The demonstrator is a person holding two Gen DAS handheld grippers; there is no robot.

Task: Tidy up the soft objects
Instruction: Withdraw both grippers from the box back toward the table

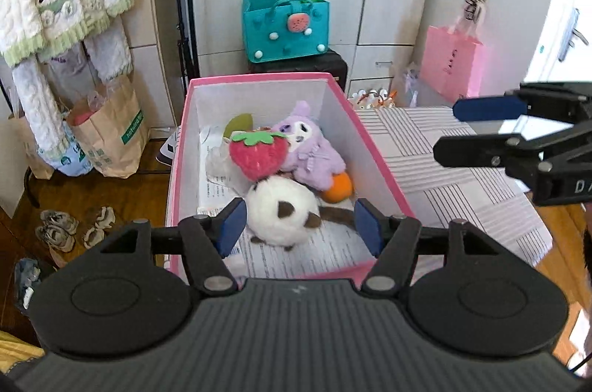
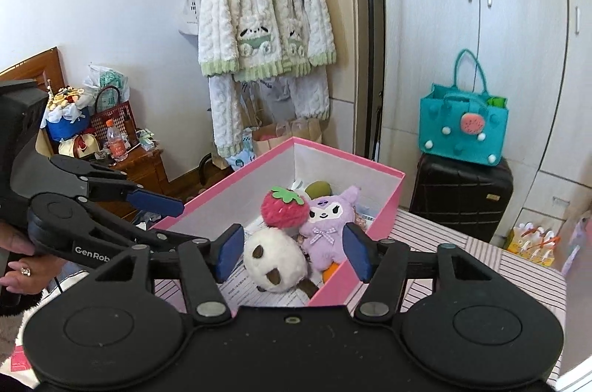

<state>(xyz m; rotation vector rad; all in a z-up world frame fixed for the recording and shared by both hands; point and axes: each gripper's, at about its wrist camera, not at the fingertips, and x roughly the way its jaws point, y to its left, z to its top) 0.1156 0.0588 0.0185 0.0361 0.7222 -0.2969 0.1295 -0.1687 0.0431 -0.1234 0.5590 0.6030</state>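
Note:
A pink box (image 1: 335, 85) (image 2: 384, 203) with white inner walls stands on a striped cloth. Inside lie a red strawberry plush (image 1: 257, 153) (image 2: 283, 209), a purple plush (image 1: 312, 151) (image 2: 327, 225), a white round plush with brown patches (image 1: 281, 216) (image 2: 273, 262), an orange soft toy (image 1: 338, 188) and a green one (image 1: 238, 125). My left gripper (image 1: 299, 227) is open and empty just above the box's near end; it also shows in the right wrist view (image 2: 159, 218). My right gripper (image 2: 292, 253) is open and empty near the box's right side; it shows at right in the left wrist view (image 1: 447, 129).
A teal felt bag (image 1: 285, 29) (image 2: 462, 129) sits on a black suitcase (image 2: 460, 198) behind the box. A pink paper bag (image 1: 449, 61) hangs at right. Fluffy white clothes (image 2: 259, 7) hang at left above paper bags (image 1: 107, 133). Shoes (image 1: 70, 229) lie on the floor.

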